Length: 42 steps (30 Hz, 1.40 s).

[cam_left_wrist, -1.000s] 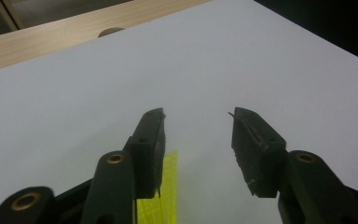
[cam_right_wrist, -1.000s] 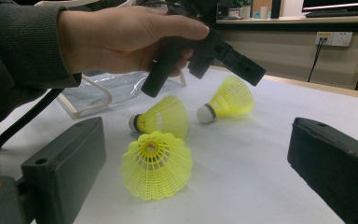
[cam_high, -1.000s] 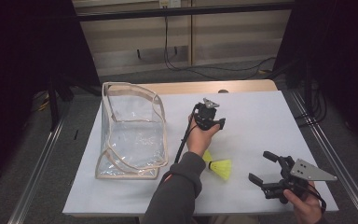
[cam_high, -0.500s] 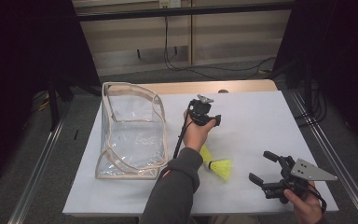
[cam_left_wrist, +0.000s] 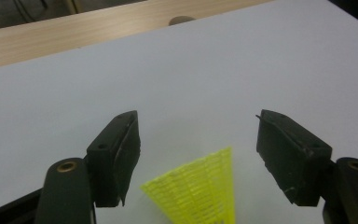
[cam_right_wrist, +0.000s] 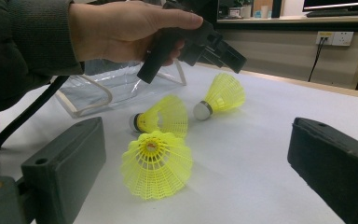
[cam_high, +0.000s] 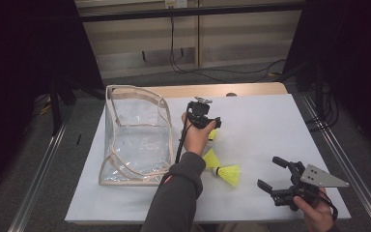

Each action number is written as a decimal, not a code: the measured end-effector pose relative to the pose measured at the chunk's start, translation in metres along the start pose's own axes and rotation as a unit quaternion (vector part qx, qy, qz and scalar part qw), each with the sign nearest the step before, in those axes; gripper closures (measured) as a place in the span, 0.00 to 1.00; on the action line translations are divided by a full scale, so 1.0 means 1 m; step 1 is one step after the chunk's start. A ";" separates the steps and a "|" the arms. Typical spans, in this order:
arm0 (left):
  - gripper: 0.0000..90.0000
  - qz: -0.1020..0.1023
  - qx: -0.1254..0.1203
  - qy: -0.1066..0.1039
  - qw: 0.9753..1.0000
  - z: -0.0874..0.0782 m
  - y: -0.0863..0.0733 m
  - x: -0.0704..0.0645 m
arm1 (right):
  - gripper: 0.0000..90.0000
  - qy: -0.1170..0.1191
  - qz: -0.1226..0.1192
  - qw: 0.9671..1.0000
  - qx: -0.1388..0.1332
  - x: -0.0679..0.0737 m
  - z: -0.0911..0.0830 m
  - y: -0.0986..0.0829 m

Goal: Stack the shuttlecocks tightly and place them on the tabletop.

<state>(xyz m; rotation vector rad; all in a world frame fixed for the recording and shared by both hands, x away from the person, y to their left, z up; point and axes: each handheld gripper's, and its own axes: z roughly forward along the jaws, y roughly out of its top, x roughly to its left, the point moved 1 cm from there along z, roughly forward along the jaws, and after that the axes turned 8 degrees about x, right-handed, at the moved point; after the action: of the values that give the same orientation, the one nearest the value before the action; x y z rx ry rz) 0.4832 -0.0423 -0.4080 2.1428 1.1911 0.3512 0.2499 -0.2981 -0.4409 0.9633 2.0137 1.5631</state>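
Note:
Three yellow shuttlecocks lie on the white table (cam_high: pixel 270 125). The far shuttlecock (cam_high: pixel 213 135) sits just under my left gripper (cam_high: pixel 211 123), which is open and empty. Its net skirt (cam_left_wrist: pixel 200 191) shows low between the spread jaws of that gripper (cam_left_wrist: pixel 196 119). The middle shuttlecock (cam_high: pixel 211 158) and the near shuttlecock (cam_high: pixel 229 175) lie beside the left forearm. My right gripper (cam_high: pixel 272 173) is open and empty near the front right, pointing at them. From that gripper (cam_right_wrist: pixel 198 135) I see the near (cam_right_wrist: pixel 156 163), middle (cam_right_wrist: pixel 163 116) and far (cam_right_wrist: pixel 221 95) shuttlecocks under the left gripper (cam_right_wrist: pixel 214 44).
A clear plastic bag with beige trim (cam_high: pixel 135 135) stands open on the left part of the table; it also shows behind the hand as the bag (cam_right_wrist: pixel 102 88). A wooden strip (cam_high: pixel 251 89) runs along the far edge. Bare white surface lies to the right.
The left hand and its gripper have shifted slightly to the left, over the far shuttlecock. The right gripper and the shuttlecocks have not moved.

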 end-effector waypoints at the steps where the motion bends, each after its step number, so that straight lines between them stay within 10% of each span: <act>1: 0.33 -0.007 0.000 0.005 1.000 0.000 0.000 0.001 | 0.04 0.000 0.000 1.000 0.000 0.000 0.000 0.000; 21: 0.31 -0.060 0.016 0.049 0.997 0.008 -0.004 0.017 | 0.04 -0.001 0.001 1.000 -0.002 0.000 0.000 0.000; 42: 0.46 -0.098 0.038 -0.044 0.993 0.019 -0.007 -0.001 | 0.04 -0.003 0.000 1.000 -0.003 -0.001 -0.001 0.000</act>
<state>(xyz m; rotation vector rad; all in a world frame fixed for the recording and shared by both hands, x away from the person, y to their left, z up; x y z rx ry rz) 0.4874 -0.0482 -0.4268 2.0607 1.3696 0.1259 0.2495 -0.2997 -0.4406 0.9640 2.0041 1.5626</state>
